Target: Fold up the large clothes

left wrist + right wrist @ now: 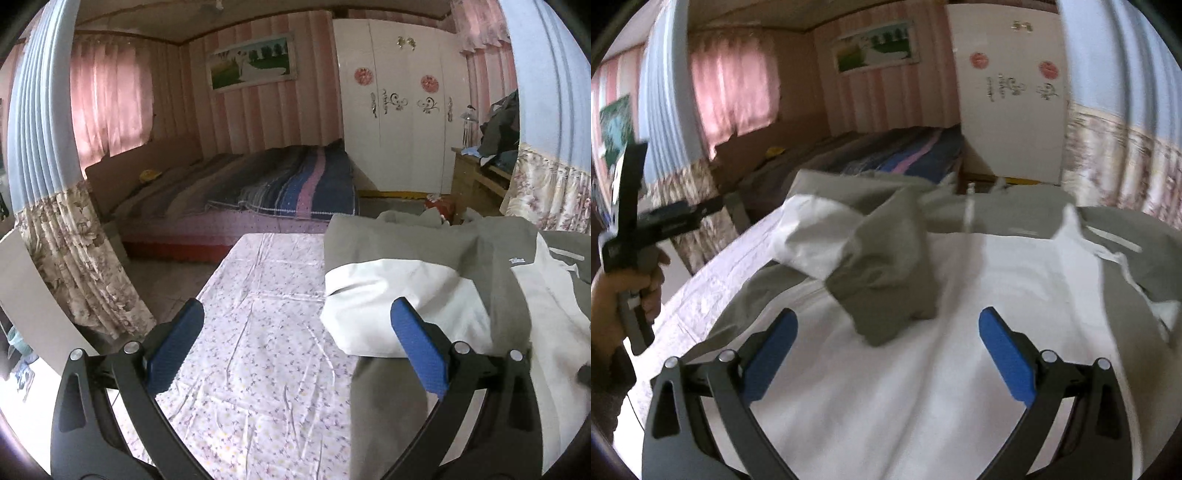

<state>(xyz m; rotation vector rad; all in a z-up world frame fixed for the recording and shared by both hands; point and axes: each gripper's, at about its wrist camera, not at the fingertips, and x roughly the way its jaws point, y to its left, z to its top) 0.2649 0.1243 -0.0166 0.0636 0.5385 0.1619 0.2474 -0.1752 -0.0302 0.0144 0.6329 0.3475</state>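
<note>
I count one jacket [436, 295], two grippers (mine) [295, 347] [886, 350], one bed [258, 188], one wardrobe [399, 110].

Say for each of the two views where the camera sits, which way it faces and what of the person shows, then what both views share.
Left wrist: sits behind the left gripper, jaws open and empty, facing across the floral sheet toward the bed; no part of the person shows.
Right wrist: sits behind the right gripper, jaws open and empty, facing over the grey and white jacket; the left hand shows at the left edge.
Shared: the jacket, bed, wall picture and white wardrobe.
</note>
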